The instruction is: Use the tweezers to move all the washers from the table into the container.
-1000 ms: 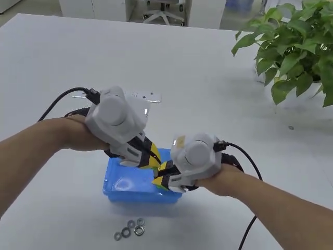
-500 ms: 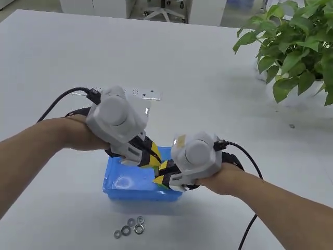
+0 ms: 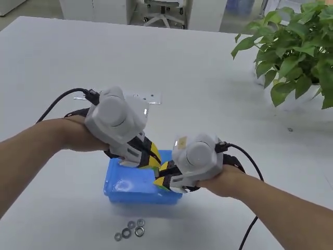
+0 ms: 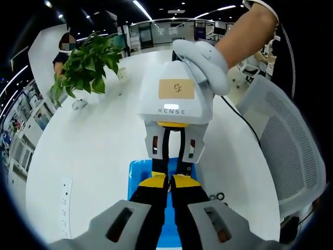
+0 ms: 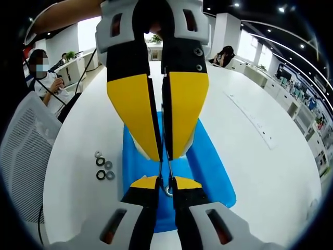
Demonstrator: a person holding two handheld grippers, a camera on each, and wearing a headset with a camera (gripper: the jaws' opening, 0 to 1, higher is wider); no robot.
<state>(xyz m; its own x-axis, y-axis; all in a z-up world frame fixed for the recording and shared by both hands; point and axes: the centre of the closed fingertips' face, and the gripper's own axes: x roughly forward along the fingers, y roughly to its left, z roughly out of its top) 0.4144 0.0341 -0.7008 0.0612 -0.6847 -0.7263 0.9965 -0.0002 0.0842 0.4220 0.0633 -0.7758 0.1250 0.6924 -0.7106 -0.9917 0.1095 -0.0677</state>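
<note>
- Both grippers meet tip to tip low over the blue container [image 3: 130, 188], each held in one of the person's hands.
- From the right gripper view, the left gripper [image 5: 162, 155] comes in from the top with its yellow pads [image 5: 136, 112] pressed almost together. Only a thin dark slit is left between them.
- A thin metal strip, which looks like the tweezers [image 5: 162, 167], comes out of that slit and runs down between the tips of the right gripper [image 5: 166, 183]. Those tips are also drawn in close around it.
- A small ring-like shape sits at the near end of the strip, between the right gripper's tips. It is too small to tell whether it is a washer.
- In the left gripper view, the left gripper [image 4: 169, 181] shows its yellow tips nearly touching, and the right gripper [image 4: 170, 164] faces it head-on. The tweezers cannot be made out there.
- In the head view, the left gripper [image 3: 153, 159] slants down from the upper left and the right gripper [image 3: 161, 179] comes in from the right.
- Below the tips lies the container [image 5: 210, 172], also visible under the jaws in the left gripper view [image 4: 136, 177].
- A small cluster of washers [image 3: 130, 229] lies on the white table [image 3: 208, 104], just beside the container's near side. The same cluster shows in both gripper views [image 5: 103, 167] [image 4: 217, 197].
- A potted plant [image 3: 296, 52] stands well apart at the table's far right, and a white power strip [image 3: 143, 96] lies beyond the left gripper.
</note>
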